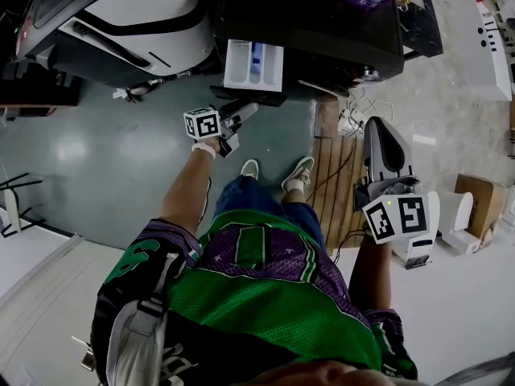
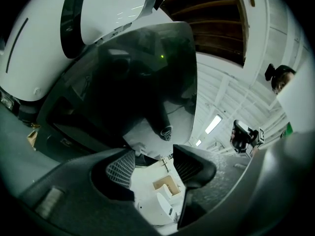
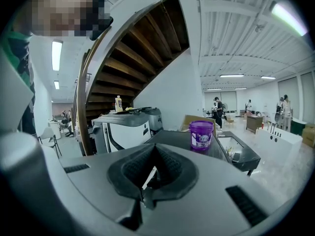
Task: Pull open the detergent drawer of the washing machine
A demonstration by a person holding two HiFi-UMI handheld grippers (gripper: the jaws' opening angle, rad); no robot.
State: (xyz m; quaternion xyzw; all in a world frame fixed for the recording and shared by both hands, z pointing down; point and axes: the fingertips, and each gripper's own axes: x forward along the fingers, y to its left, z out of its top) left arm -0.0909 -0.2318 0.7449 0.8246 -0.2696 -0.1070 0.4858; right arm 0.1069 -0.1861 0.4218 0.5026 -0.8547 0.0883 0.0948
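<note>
In the head view the black washing machine [image 1: 322, 22] stands at the top, and its white detergent drawer [image 1: 253, 65] sticks out of the front with its compartments showing. My left gripper [image 1: 244, 111] hangs just in front of the drawer, apart from it. Its jaws are open with nothing between them [image 2: 155, 166], and they face the machine's dark glossy front [image 2: 142, 82]. My right gripper [image 1: 378, 131] is held off to the right, away from the machine. In the right gripper view its jaws [image 3: 155, 149] are shut on nothing.
A white and black machine [image 1: 121, 14] stands to the left of the washer. A purple tub [image 3: 202, 134] sits on the washer's top. Cables [image 1: 354, 119] and wooden boards [image 1: 330, 183] lie on the floor to the right, with a cardboard box [image 1: 479, 199] beyond.
</note>
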